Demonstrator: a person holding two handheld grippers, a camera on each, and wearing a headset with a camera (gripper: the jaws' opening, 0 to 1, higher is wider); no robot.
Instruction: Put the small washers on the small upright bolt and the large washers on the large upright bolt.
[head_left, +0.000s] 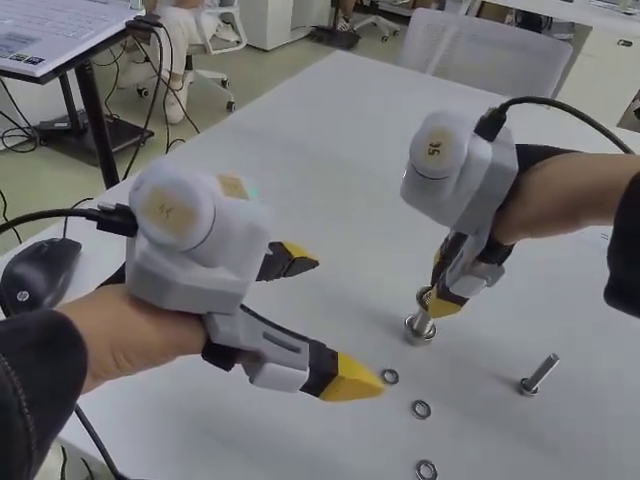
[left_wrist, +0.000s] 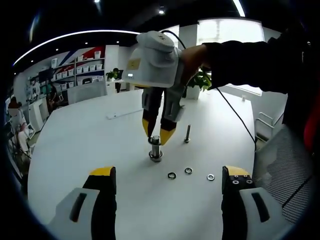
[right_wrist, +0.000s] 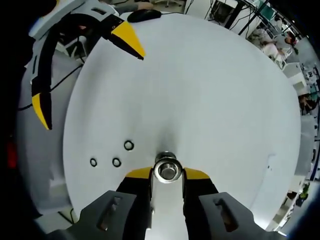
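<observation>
Washers (head_left: 421, 409), three small ones, lie flat on the white table (head_left: 300, 140) closest to us. They sit in a loose row and none of them touch each other. Just left of that row we've got the left gripper (head_left: 347, 322) hovering over the table, jaws wide apart and empty. In the left gripper view the three rings lie ahead, between its two yellow tips.

A bit further out the large bolt (head_left: 421, 318) stands upright on the table. The right gripper (head_left: 436, 300) points straight down over it, one yellow tip on each side of the bolt's top. The gap is narrow, and honestly we can't tell whether the jaws pinch the bolt or just flank it. The foot of that bolt is wider than its shaft, but it's too small to say if that's only the head or something stacked on it.

Off to the right, well apart from the big one, the small bolt (head_left: 538, 374) stands on its head. Further back, a black mouse (head_left: 35, 275) rests by the table's left edge, and a mesh chair (head_left: 490, 50) stands beyond the far edge.
</observation>
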